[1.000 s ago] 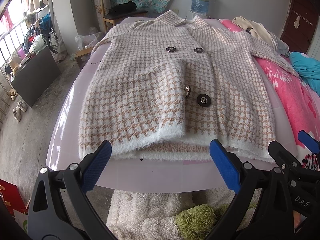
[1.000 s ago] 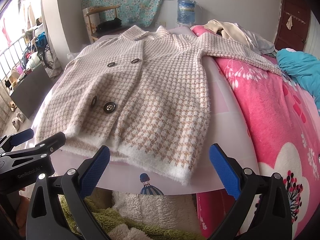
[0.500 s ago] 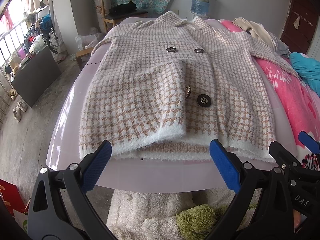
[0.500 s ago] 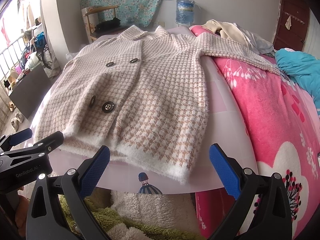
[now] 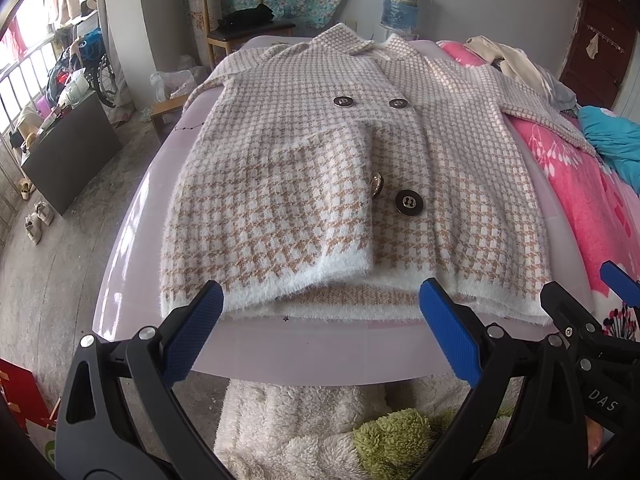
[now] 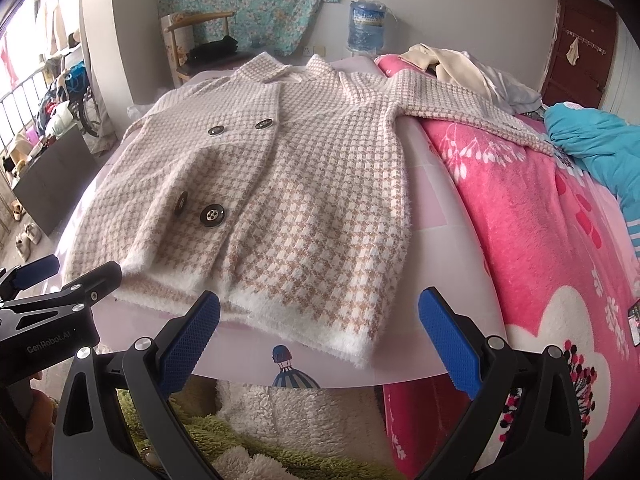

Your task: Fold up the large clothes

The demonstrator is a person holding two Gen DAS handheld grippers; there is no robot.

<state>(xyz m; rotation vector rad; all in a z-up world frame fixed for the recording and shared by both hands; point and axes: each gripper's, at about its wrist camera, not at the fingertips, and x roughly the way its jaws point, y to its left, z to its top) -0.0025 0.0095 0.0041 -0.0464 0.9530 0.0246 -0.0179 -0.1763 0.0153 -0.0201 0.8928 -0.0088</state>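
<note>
Two wrist views show one houndstooth coat (image 5: 304, 184) lying front-up and spread flat on a pale lilac board (image 5: 320, 352), its fuzzy white hem toward the cameras and its collar at the far end. Left gripper (image 5: 320, 328) and right gripper (image 6: 320, 330) both hover just short of the hem with jaws spread wide and nothing between the blue pads; neither touches the fabric. Only the left-wrist view shows the left front panel lapped over the right, a second hem layer peeking out beneath it, and the bare floor (image 5: 52, 280) beside the board. Only the right-wrist view shows the right sleeve (image 6: 472, 116) running out over a pink blanket (image 6: 528, 240), the coat's right hem corner, and a balloon print (image 6: 286, 370) on the board's near edge. Each view catches the other gripper at its margin. Four dark buttons, including the nearest one (image 5: 409, 202), appear in both. Compared with the frames one second earlier, the left view is essentially unchanged, while the right view has shifted slightly, the coat sitting a little lower and further left.
</note>
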